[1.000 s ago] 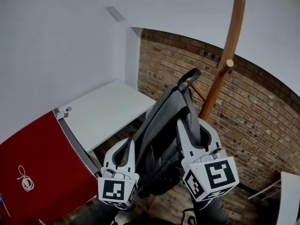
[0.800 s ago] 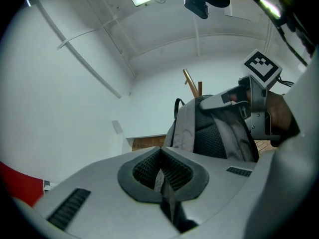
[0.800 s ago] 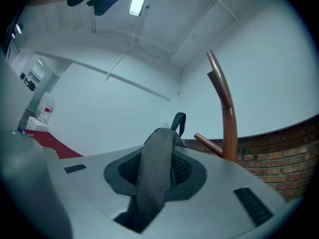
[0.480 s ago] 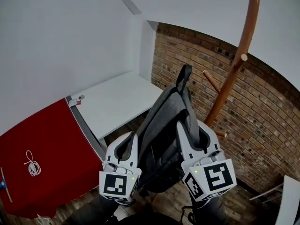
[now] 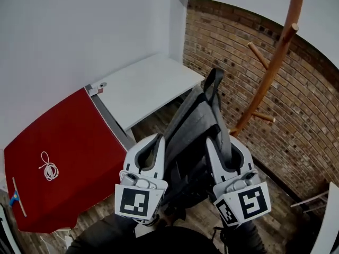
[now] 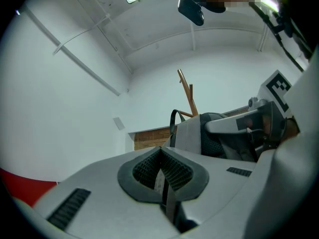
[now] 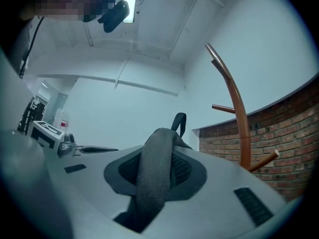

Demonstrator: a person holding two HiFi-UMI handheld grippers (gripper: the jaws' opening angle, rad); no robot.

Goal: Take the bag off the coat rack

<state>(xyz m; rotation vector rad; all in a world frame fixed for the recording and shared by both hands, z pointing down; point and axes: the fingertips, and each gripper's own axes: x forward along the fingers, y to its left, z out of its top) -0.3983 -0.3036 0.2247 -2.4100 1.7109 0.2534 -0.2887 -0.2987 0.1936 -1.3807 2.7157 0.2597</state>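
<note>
A grey backpack (image 5: pixel 193 123) hangs in the air between my two grippers, its top handle loop (image 5: pixel 213 81) free of any peg. The wooden coat rack (image 5: pixel 276 57) stands apart at the right. My left gripper (image 5: pixel 153 144) is shut on a thin webbing strap (image 6: pixel 166 193) at the bag's left side. On the other side, my right gripper (image 5: pixel 228 142) is shut on the mesh shoulder strap (image 7: pixel 152 183). In the right gripper view the rack (image 7: pixel 235 106) rises beyond the handle (image 7: pixel 178 121).
A white table (image 5: pixel 145 86) stands against the back wall. A red surface (image 5: pixel 69 142) with a coiled white cable (image 5: pixel 48 167) lies at the left. A brick wall (image 5: pixel 238 73) runs behind the rack. Wooden floor shows below.
The bag's handle loop has come off the rack's peg. Both grippers have carried the bag away from the rack, which now stands farther right in the head view.
</note>
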